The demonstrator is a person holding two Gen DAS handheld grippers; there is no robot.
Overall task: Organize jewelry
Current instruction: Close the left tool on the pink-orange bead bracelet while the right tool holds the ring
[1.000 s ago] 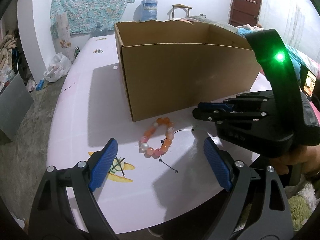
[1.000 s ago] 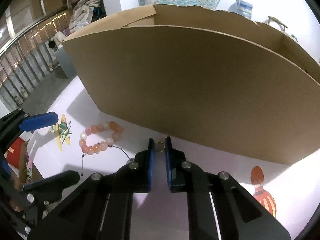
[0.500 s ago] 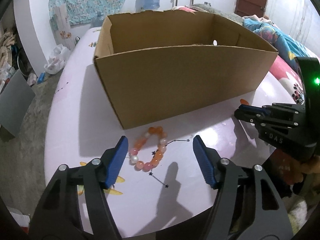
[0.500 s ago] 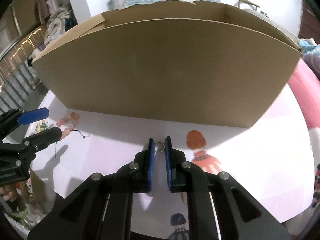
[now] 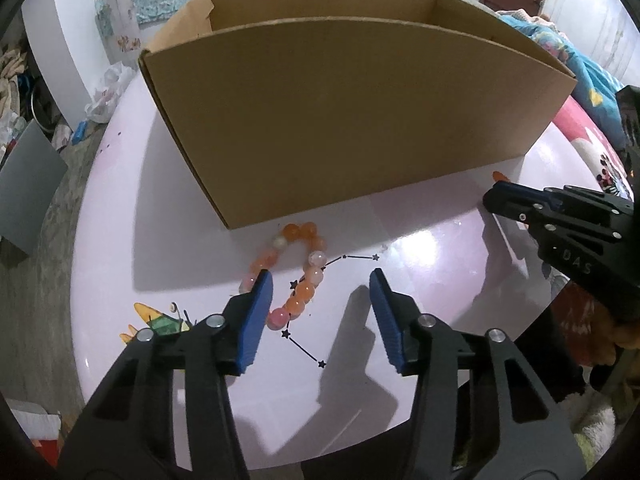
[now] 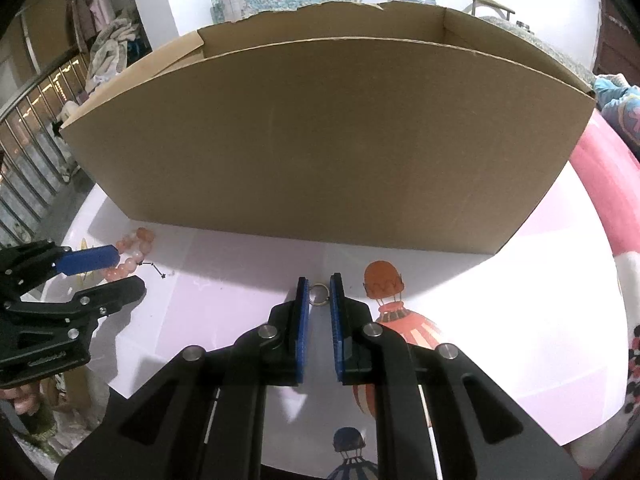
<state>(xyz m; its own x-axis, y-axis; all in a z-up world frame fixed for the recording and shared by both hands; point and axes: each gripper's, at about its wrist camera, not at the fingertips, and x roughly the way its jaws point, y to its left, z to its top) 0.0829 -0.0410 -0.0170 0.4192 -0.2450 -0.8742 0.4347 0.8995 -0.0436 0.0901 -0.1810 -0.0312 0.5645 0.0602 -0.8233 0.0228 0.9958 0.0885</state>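
My left claw (image 5: 320, 300) has dropped toward the bracelet (image 5: 298, 276), jaws closing, nothing gripped yet. Right claw (image 6: 319, 294) pinches the ring (image 6: 319, 294). Neither piece is in the box (image 5: 360, 120) yet.

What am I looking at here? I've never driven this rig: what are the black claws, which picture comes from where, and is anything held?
There is no robot arm: a person holds a two-finger clamp in each hand, each with a camera looking along its blue-padded fingers. The left wrist view shows the left gripper low over a bead bracelet on the pale table. Its jaws are closing with part of the bracelet between them, and the pads do not yet press on it. The right wrist view shows the right gripper shut on a small metal ring. Behind both stands an open cardboard box, probably where the jewelry goes. Each gripper also shows at the edge of the other's picture.
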